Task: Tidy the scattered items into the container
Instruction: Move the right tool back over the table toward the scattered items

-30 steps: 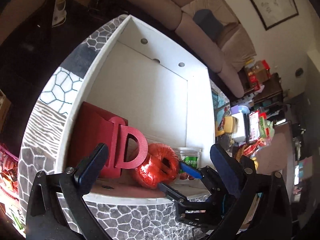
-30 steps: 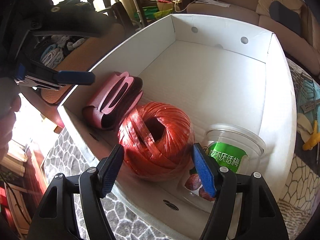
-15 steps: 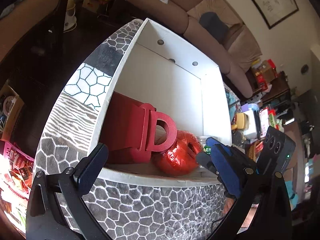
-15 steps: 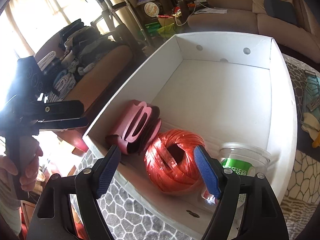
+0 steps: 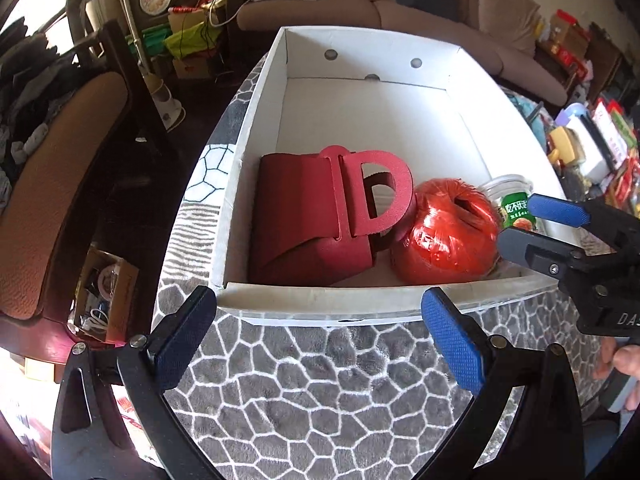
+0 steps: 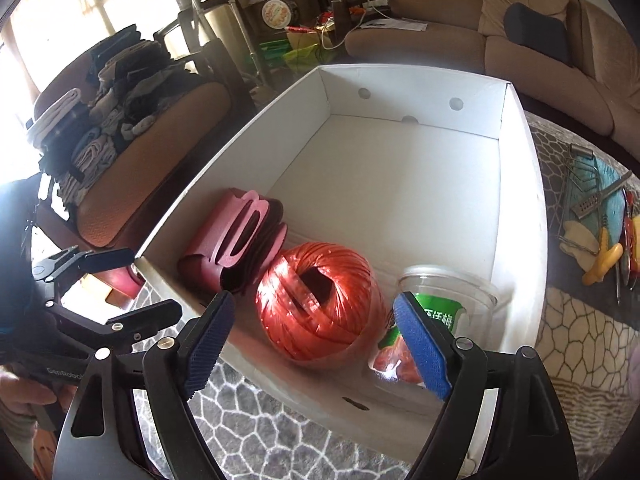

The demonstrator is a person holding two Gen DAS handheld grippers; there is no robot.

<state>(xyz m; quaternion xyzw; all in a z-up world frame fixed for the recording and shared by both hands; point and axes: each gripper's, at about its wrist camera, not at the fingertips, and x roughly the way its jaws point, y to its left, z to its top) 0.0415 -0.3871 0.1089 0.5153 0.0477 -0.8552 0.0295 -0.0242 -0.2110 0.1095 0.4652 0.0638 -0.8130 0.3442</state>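
A white cardboard box [image 5: 256, 128] [image 6: 520, 184] stands on a grey patterned cloth. Inside, along its near wall, lie a dark red folded bag [image 5: 320, 224] [image 6: 236, 240], an orange-red twine ball [image 5: 444, 236] [image 6: 316, 304] and a clear plastic cup with a green label [image 5: 514, 208] [image 6: 436, 308]. My left gripper [image 5: 320, 340] is open and empty, just outside the box's near wall. My right gripper [image 6: 316, 344] is open and empty, over the near wall above the twine ball and cup; it also shows in the left wrist view [image 5: 532, 224].
Metal tools and a yellow-handled tool [image 6: 600, 256] lie on the cloth right of the box. A brown sofa [image 6: 520, 40] runs behind. A chair with stacked clothes [image 6: 100, 112] stands to the left. Packaged goods [image 5: 592, 148] crowd the far right.
Both grippers have pulled back and up from the box, both open and empty. The left one has swung round to face the box's near wall squarely. The items in the box have not moved.
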